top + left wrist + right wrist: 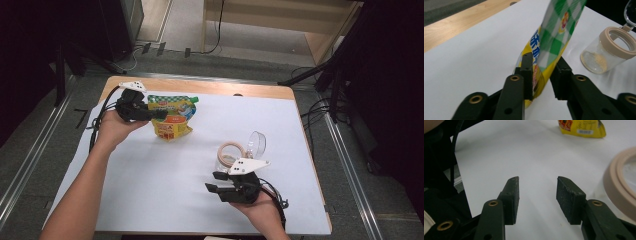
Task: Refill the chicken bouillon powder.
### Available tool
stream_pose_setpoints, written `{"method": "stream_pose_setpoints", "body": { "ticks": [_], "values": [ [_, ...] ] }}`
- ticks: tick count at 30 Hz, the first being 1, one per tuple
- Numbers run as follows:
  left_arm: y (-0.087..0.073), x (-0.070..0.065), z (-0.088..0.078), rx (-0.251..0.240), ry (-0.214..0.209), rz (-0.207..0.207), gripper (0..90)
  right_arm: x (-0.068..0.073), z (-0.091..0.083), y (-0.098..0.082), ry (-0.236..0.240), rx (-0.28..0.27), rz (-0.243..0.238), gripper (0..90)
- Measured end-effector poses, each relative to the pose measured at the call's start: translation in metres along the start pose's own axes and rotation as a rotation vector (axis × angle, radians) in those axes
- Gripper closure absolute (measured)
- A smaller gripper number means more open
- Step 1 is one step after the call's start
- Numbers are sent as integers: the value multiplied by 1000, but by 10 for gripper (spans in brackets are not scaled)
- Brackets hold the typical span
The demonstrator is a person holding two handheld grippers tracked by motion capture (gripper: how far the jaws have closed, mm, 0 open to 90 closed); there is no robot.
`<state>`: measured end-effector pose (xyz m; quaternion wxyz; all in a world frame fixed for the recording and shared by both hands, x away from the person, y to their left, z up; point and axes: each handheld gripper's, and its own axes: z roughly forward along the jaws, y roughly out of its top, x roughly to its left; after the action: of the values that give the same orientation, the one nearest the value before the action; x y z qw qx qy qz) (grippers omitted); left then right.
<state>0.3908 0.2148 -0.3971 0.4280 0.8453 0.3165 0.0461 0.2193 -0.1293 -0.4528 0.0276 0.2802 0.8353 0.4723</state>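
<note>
While the pouch is pinched, the jar stands apart.

Where the white sheet [165, 190] covers the wooden table [200, 86], a green-checked yellow snack pouch [549, 50] is clamped between the pads of the left gripper [544, 77] — it is held tilted, its lower corner near the sheet; the right gripper [537, 195] is held with jaws moderately apart and nothing between them; an open clear jar [231, 155] with a beige rim is seen just beside that gripper — its clear lid [256, 143] is flipped back; a little yellowish powder lies at the jar's bottom.
</note>
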Motion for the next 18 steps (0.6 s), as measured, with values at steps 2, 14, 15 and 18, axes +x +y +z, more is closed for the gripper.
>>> {"method": "stream_pose_setpoints", "body": {
  "ticks": [2, 14, 15, 18],
  "values": [
    [2, -5, 2, 7, 19, 29, 857, 2, 5, 6, 5, 5, -8, 538],
    [8, -11, -1, 18, -27, -31, 895, 14, 35, 32, 30, -5, -49, 518],
    [11, -13, -6, 18, -38, -39, 896, 16, 40, 35, 28, -8, -57, 514],
    [15, -17, -13, 13, -56, -46, 897, 16, 46, 37, 21, -12, -47, 509]
  ]
}}
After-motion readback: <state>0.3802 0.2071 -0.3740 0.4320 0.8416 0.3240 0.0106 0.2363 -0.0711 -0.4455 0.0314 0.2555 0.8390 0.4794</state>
